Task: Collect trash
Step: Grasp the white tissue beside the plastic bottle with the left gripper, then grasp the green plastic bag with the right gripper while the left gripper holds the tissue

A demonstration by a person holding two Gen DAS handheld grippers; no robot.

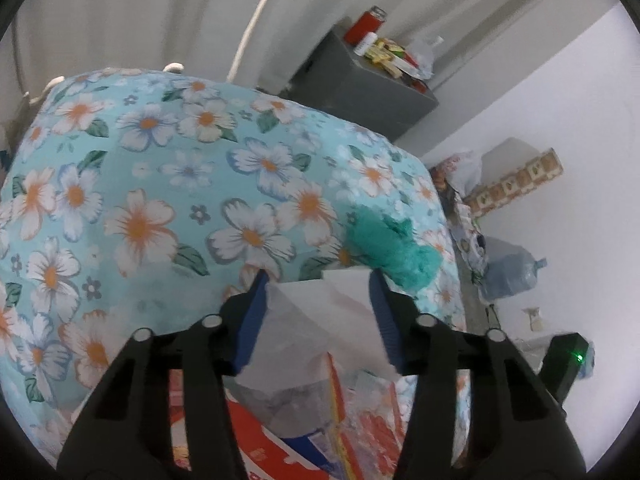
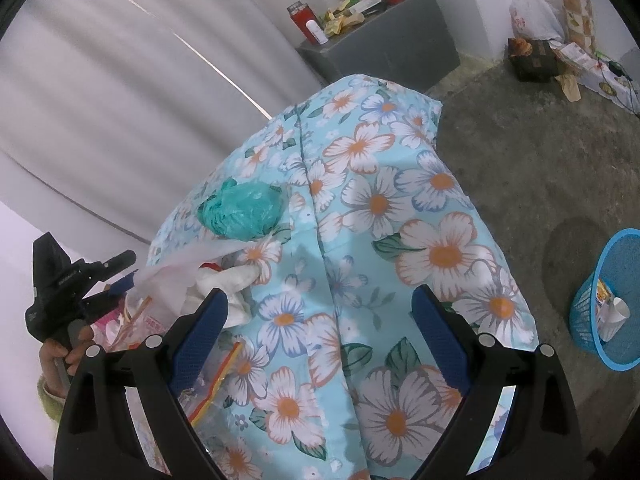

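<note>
Left wrist view: left gripper (image 1: 318, 280) over the light-blue floral-print cloth (image 1: 160, 184) covering a table or bed (cannot tell which). Its blue pads sit on both sides of a thin white translucent plastic bag (image 1: 316, 316); the bag fills the gap and the pads look pressed onto it, so grasping the bag. Just beyond the fingertips, on the cloth, lies a crumpled teal-green plastic bag (image 1: 388, 248), touching or almost touching the white one. Under the gripper, red-and-white printed packaging (image 1: 256, 428) and clear plastic, blurred. Far back: a grey box-shaped cabinet (image 1: 360, 88) with a red cylindrical bottle (image 1: 362, 26) and small clutter on top. Right side: a clear blue water jug (image 1: 510, 272) lying by the white wall.

Right wrist view: right gripper (image 2: 316, 308) hangs over the same floral cloth, fingers spread wide, nothing between them (released). Left of it, a crumpled white tissue or paper (image 2: 232, 284) and the white bag, stretched toward the other gripper, which a hand (image 2: 64, 350) holds at the frame's left edge. The teal bag sits further up the cloth, just beyond the white bag. A clear zip bag with a red-yellow strip (image 2: 216, 396) lies under the left finger. On the concrete floor at right, well apart from the cloth: a blue plastic mesh wastebasket (image 2: 608, 300) with some trash already inside.
</note>
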